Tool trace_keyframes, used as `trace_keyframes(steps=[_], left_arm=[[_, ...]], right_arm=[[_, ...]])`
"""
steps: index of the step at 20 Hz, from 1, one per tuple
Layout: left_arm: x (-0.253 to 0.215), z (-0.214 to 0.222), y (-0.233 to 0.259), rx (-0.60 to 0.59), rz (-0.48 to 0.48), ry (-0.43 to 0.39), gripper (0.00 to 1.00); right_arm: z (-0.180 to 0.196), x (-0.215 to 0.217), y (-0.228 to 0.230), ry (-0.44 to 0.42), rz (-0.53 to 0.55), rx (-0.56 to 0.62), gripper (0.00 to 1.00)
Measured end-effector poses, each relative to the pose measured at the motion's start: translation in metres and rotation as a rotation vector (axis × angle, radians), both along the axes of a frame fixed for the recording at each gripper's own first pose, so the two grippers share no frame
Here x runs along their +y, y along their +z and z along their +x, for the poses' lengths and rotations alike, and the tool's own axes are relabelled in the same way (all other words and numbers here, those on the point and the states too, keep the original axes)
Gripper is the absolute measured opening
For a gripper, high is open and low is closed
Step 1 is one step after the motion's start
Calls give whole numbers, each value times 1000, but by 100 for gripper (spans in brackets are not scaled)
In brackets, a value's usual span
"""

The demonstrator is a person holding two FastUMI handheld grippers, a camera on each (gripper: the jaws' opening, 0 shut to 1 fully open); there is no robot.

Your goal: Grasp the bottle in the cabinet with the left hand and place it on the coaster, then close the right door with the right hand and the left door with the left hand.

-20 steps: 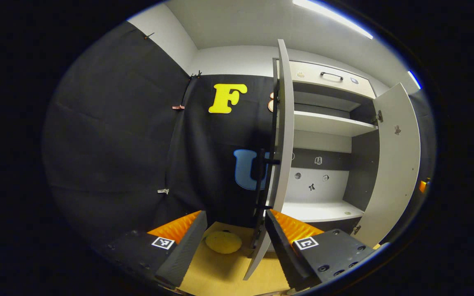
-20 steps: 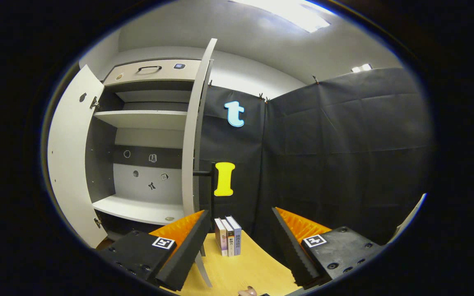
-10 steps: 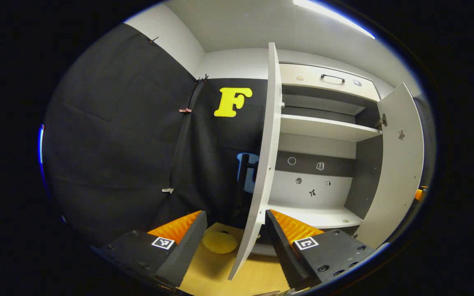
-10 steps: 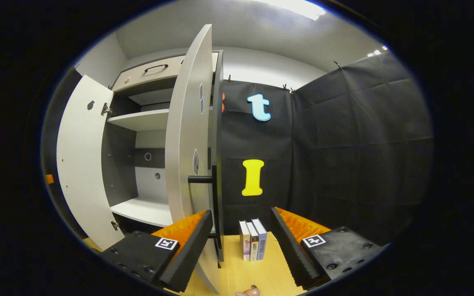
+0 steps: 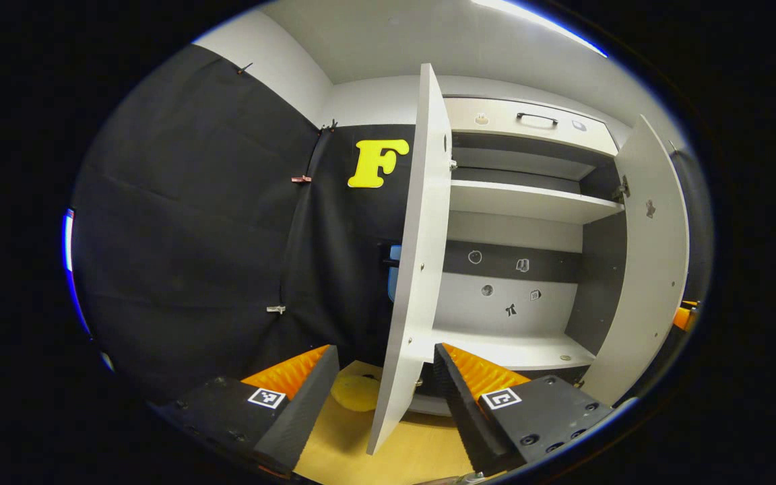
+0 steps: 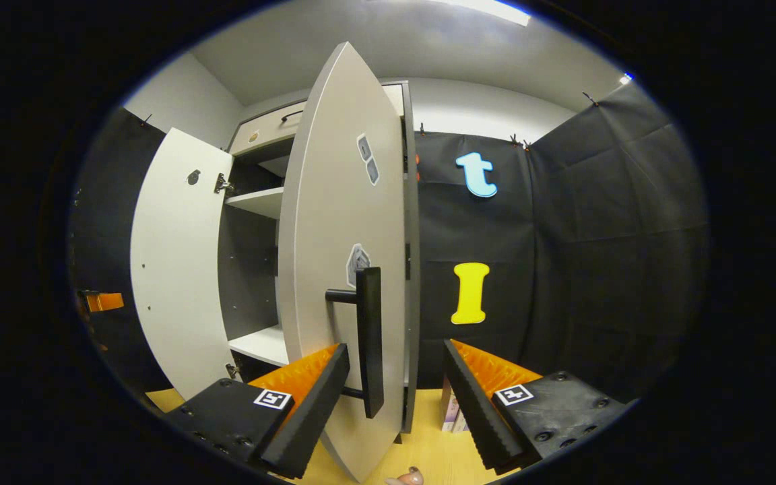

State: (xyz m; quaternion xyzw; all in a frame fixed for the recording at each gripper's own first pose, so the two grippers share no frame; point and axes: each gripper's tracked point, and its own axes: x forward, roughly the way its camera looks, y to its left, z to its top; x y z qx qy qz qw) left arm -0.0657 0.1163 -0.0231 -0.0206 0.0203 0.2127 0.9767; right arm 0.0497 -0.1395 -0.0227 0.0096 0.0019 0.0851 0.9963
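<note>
left gripper view: the left gripper (image 5: 386, 384) has its fingers spread wide and holds nothing; the lower edge of the cabinet's left door (image 5: 413, 269) stands between them, touching neither as far as can be seen.
left door: open, seen nearly edge-on, its pale inner face turned toward the shelves.
cabinet (image 5: 529, 202): open, with a drawer with a dark handle on top, an upper shelf and a lower shelf (image 5: 516, 349), small stickers on the back panel.
bottle: i cannot make out a bottle on the shelves or the table; where it is cannot be told.
coaster (image 5: 356, 393): yellow round pad flat on the wooden table (image 5: 422, 451), just left of the left door's lower edge, partly hidden behind it.
right door, left gripper view (image 5: 647, 269): swung out at the cabinet's far side.
right gripper view: the right gripper (image 6: 396, 384) is wide apart and empty; the right door (image 6: 341, 256) is close in front, its outer face toward the camera.
handle (image 6: 369, 340): black vertical bar on the right door, reaching down between the fingers, nearer the left-hand finger (image 6: 310, 407); contact cannot be told.
books (image 6: 450, 411): on the table behind the right-hand finger, mostly hidden.
fingertip (image 6: 407, 478): a person's, at the bottom edge.
</note>
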Motion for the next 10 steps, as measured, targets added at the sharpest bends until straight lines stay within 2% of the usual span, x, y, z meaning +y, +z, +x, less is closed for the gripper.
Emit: trace_keyframes(steps=[4, 10], left_arm=[[-3, -8, -8, 10, -33, -2, 90], [17, -19, -5, 29, 18, 55, 90]], right_arm=[[14, 29, -7, 42, -8, 4, 94], [49, 97, -17, 122, 29, 6, 94]])
